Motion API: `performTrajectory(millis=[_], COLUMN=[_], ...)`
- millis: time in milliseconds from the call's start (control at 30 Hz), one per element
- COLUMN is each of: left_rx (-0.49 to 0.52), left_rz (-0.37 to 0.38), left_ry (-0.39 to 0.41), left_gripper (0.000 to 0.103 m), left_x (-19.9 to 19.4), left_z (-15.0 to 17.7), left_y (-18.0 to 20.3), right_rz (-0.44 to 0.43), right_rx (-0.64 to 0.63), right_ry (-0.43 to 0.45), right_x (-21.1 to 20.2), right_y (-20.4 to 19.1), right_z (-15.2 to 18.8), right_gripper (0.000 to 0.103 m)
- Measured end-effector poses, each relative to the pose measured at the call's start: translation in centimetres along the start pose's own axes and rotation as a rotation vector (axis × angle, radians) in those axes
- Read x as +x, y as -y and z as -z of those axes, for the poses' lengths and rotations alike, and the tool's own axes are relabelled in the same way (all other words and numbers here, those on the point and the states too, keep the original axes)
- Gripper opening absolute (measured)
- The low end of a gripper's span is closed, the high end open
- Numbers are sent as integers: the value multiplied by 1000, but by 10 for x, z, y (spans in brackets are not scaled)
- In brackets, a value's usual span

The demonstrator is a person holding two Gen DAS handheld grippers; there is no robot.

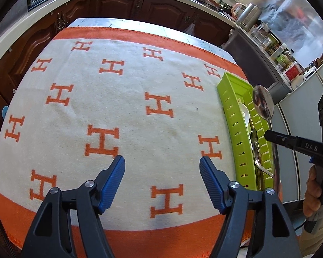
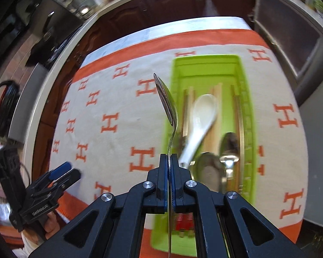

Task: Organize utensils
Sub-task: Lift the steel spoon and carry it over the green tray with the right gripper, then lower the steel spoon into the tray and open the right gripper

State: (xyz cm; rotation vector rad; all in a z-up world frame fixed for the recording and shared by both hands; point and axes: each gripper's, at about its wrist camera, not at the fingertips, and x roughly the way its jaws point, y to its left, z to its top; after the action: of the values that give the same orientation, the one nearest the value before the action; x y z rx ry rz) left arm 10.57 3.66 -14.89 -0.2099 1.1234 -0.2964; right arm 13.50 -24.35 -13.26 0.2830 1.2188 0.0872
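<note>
A: Left wrist view?
B: Left gripper [image 1: 162,180] spread wide, nothing between the blue pads, above the orange-and-cream cloth [image 1: 122,107]. Green tray [image 1: 236,116] at the cloth's right edge, holding a white spoon [image 1: 245,114] and a metal spoon [image 1: 255,148]. Held above the tray by the right gripper [image 1: 269,134]: a steel spoon [image 1: 263,105].
A: Right wrist view?
B: Right gripper [image 2: 168,172] clamped on the steel spoon [image 2: 165,99] handle, bowl pointing away, just left of the green tray [image 2: 239,64]. White spoon [image 2: 201,122], chopsticks [image 2: 213,118] and metal spoons [image 2: 229,148] inside.
</note>
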Motion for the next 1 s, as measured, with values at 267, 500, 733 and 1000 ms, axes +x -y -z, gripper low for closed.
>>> performTrajectory(millis=[267, 500, 733, 1000], left_rx=[6, 23, 23, 30], left_rz=[-46, -80, -100, -111], left_ry=[-29, -33, -29, -13], left_gripper=[79, 88, 95, 97], left_x=[7, 9, 7, -3], left_z=[-3, -4, -4, -1], left_y=[12, 23, 29, 33], right_rz=[87, 70, 33, 17], right_rx=[104, 101, 98, 72], right_ry=[2, -40, 15, 13], right_x=[8, 25, 15, -1], right_y=[67, 82, 72, 60], right_z=[-12, -12, -16, 4], right_gripper=[2, 5, 13, 13])
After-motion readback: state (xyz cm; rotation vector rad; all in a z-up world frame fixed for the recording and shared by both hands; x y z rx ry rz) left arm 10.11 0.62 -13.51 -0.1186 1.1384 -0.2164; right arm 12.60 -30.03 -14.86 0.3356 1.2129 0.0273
